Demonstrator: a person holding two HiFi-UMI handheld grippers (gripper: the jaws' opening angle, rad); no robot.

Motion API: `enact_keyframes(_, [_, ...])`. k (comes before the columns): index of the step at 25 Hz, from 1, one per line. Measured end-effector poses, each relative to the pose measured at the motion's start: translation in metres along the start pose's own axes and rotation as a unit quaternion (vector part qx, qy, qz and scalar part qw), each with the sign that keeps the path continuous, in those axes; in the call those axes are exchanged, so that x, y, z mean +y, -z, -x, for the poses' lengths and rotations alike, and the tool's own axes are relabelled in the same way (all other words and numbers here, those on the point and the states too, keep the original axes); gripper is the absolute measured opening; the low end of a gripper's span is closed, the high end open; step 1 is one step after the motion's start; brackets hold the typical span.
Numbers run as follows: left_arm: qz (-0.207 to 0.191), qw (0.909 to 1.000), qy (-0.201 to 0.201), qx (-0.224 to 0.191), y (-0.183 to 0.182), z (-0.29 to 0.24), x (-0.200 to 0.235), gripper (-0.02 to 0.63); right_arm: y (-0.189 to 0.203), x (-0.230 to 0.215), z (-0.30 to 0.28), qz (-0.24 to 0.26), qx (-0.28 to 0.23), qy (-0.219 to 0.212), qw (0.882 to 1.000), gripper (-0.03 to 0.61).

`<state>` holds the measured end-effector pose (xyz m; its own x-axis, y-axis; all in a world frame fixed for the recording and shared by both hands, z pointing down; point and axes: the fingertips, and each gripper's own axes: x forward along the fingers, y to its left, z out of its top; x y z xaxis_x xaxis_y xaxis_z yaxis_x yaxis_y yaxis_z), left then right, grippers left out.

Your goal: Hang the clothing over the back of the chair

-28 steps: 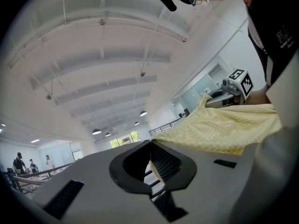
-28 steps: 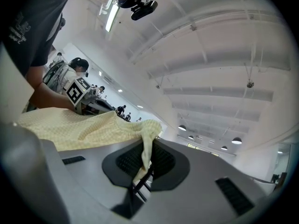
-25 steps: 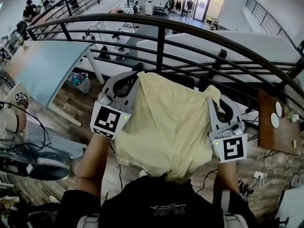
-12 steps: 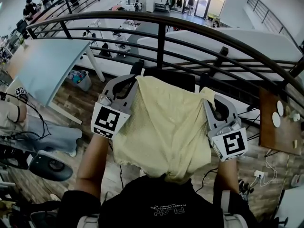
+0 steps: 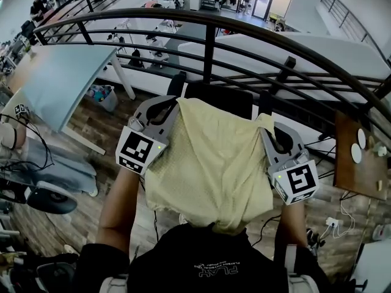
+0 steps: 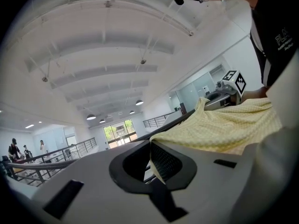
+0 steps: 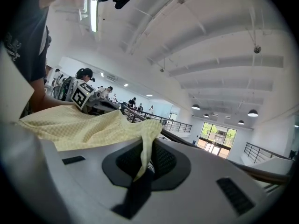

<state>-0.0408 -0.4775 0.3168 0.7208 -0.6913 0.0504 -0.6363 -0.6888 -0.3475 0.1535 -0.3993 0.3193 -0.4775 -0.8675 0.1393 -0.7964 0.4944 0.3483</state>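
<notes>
Pale yellow waffle-weave garment (image 5: 211,163) is stretched between both grippers, near the black chair back (image 5: 223,97). Contact is unclear. Left gripper (image 5: 171,105) jaws are clamped on one top corner and right gripper (image 5: 270,127) jaws on the other. This spreads the cloth wide, probably for even draping.

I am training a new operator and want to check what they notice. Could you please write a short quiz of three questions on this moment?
1. True or false: only the left gripper holds the pale yellow garment.
2. What stands beyond the black chair back? A) a black metal railing B) a brick wall C) a curtain
3. In a few words: how do the jaws of the right gripper stand?
Key: 1 false, each gripper holds one far corner. 2 A. 3 shut on a corner of the garment.
</notes>
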Motion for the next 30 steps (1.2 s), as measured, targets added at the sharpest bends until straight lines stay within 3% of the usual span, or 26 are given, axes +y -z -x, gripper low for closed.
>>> enact_keyframes(3, [0.007, 1.0, 0.0, 0.006, 0.002, -0.001, 0.002, 0.034, 0.009, 0.0, -0.002, -0.011, 0.018, -0.012, 1.0, 0.028])
enact_keyframes(6, [0.013, 0.9997, 0.002, 0.019, 0.008, -0.002, 0.003, 0.122, 0.016, 0.0, -0.001, -0.028, 0.033, -0.022, 0.999, 0.043])
enact_keyframes(9, [0.014, 0.9996, 0.001, 0.025, 0.01, -0.001, 0.004, 0.138, 0.022, -0.001, 0.0, -0.037, 0.043, -0.031, 0.998, 0.172])
enact_keyframes(19, [0.038, 0.9989, -0.015, 0.024, 0.011, 0.007, 0.016, 0.135, 0.017, 0.002, -0.003, -0.036, 0.044, -0.024, 0.998, 0.176])
enact_keyframes(30, [0.015, 0.9996, -0.023, 0.011, -0.004, 0.009, 0.014, 0.12, 0.006, -0.002, -0.002, -0.019, 0.037, -0.006, 0.999, 0.176])
